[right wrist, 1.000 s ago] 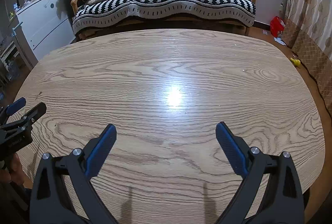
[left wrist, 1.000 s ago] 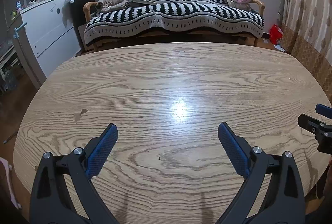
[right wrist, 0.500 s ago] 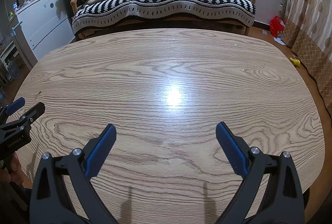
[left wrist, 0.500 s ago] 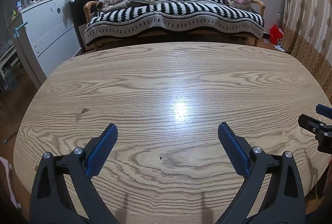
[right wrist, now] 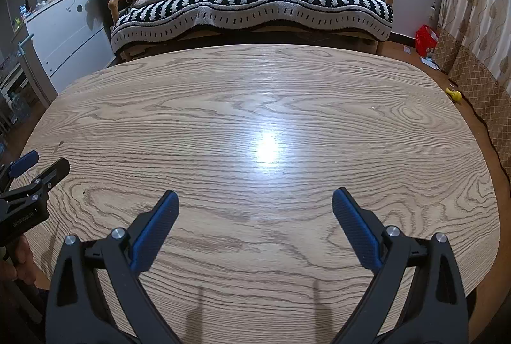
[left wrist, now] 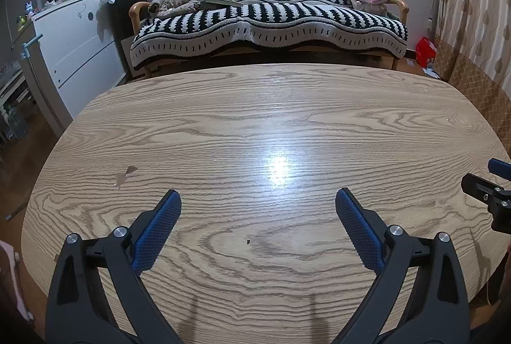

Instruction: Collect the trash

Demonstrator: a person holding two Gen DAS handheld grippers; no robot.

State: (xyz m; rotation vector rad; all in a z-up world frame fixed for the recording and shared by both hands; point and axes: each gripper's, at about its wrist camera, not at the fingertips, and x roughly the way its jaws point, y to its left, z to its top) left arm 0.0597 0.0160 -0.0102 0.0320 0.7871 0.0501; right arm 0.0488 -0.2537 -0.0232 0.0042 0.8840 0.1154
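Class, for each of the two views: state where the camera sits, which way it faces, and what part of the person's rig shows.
Left wrist: sits on the left tongs, faces across the wooden table toward the striped sofa; right tongs at right edge.
Right wrist: sits on the right tongs, same heading; left tongs at left edge.
Shared: table, sofa, white dresser.

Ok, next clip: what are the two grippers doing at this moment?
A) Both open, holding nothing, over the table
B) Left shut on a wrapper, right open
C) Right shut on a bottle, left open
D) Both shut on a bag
A: the left gripper and right gripper each show fingers spread wide with only bare table between them.
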